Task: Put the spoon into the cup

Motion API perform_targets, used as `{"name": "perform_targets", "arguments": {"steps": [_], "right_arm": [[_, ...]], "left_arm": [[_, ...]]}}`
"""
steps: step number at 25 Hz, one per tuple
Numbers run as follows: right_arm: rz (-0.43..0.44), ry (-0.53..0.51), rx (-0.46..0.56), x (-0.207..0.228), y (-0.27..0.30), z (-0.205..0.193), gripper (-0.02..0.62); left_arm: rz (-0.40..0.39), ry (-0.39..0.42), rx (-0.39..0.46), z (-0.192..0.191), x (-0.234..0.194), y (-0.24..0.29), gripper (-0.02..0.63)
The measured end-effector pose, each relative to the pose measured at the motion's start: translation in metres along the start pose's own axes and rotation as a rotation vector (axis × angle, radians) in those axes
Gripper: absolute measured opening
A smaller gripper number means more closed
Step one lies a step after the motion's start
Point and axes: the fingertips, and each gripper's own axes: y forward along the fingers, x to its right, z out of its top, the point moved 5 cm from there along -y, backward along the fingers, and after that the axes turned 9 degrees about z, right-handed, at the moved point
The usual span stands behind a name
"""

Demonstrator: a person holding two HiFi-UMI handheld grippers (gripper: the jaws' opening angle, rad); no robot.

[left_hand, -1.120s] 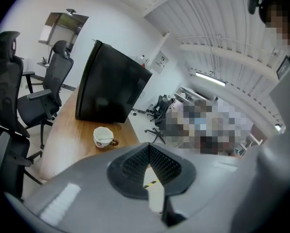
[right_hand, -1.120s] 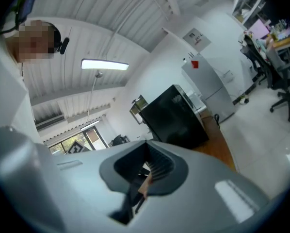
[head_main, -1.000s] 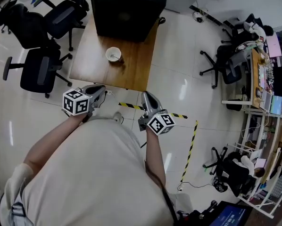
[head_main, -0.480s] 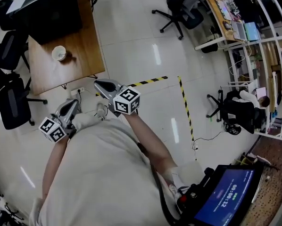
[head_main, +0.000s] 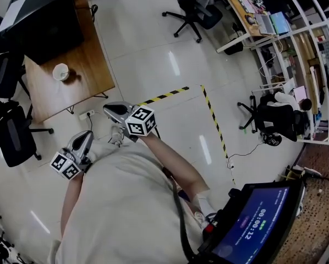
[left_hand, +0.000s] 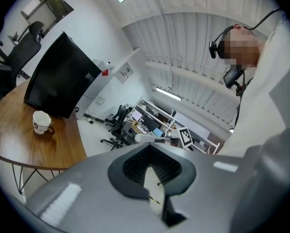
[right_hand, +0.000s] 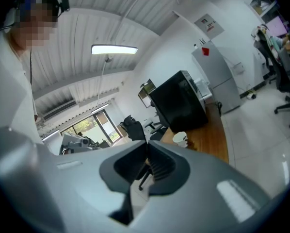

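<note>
When looked at along their own jaws, closed tip to tip with nothing between: left gripper (left_hand: 148,144) and right gripper (right_hand: 147,142). Held over glossy pale tiled floor (head_main: 153,54), left of centre in the head view, well apart from the brown wooden counter (head_main: 93,65) at upper left. Standing upright on that counter, near a big black box (head_main: 40,21): small white cup (head_main: 60,71). No telling the spoon at this size.

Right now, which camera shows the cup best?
The left gripper view: the cup is largest and side-on. The head view shows the cup small, from above; the right gripper view, the cup tiny.
</note>
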Motion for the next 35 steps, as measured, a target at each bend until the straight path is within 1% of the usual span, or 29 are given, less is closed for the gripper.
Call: {"name": "perform_targets", "arguments": {"steps": [2,5,8,10,12,14,15,17,18,20,21,22,23,26,28,31,32,35], "right_arm": [[0.008,-0.01,0.008,-0.008,0.01,0.003,0.005],[0.015,-0.033,-0.001,-0.019,0.021,0.007,0.005],[-0.01,-0.039,0.005,-0.029,0.025,0.01,0.008],[-0.04,-0.04,0.031,-0.038,0.029,0.014,0.009],[-0.087,-0.049,0.068,-0.044,0.034,0.019,0.009],[-0.126,-0.056,0.108,-0.05,0.04,0.024,0.009],[-0.133,-0.053,0.131,-0.054,0.045,0.025,0.02],[-0.114,-0.036,0.193,-0.066,0.058,0.026,0.065],[-0.096,-0.028,0.236,-0.073,0.064,0.029,0.077],[-0.068,-0.03,0.311,-0.087,0.076,0.035,0.077],[-0.061,-0.036,0.331,-0.093,0.082,0.037,0.077],[-0.06,-0.04,0.34,-0.098,0.088,0.038,0.085],[-0.064,-0.038,0.345,-0.102,0.094,0.037,0.095],[-0.085,0.011,0.345,-0.113,0.107,0.029,0.129],[-0.094,0.072,0.346,-0.119,0.111,0.019,0.13],[-0.127,0.173,0.354,-0.123,0.112,0.001,0.13],[-0.144,0.19,0.354,-0.125,0.11,-0.004,0.13],[-0.205,0.164,0.348,-0.133,0.103,-0.012,0.129]], "left_arm": [[-0.015,-0.009,0.014,0.004,-0.005,-0.003,0.005],[-0.046,0.017,0.014,0.008,-0.006,-0.004,0.005],[-0.072,0.056,0.019,0.016,-0.001,-0.014,0.005],[-0.065,0.07,0.025,0.021,-0.001,-0.028,0.005],[-0.011,0.079,0.022,0.026,-0.01,-0.043,0.005],[0.077,0.087,0.022,0.033,-0.025,-0.061,0.005],[0.119,0.089,0.031,0.036,-0.033,-0.073,0.005],[0.187,0.103,0.055,0.039,-0.05,-0.102,0.003],[0.214,0.127,0.062,0.039,-0.057,-0.116,0.0],[0.279,0.202,0.052,0.035,-0.071,-0.141,0.0],[0.317,0.232,0.04,0.033,-0.078,-0.153,0.0],[0.351,0.243,0.033,0.03,-0.084,-0.164,0.0],[0.374,0.238,0.033,0.029,-0.091,-0.176,0.0],[0.398,0.191,0.051,0.024,-0.104,-0.206,0.0],[0.399,0.179,0.057,0.021,-0.112,-0.219,0.004],[0.395,0.158,0.059,0.011,-0.124,-0.228,0.056],[0.392,0.148,0.054,0.007,-0.127,-0.23,0.07],[0.388,0.134,0.032,-0.001,-0.135,-0.232,0.078]]}}
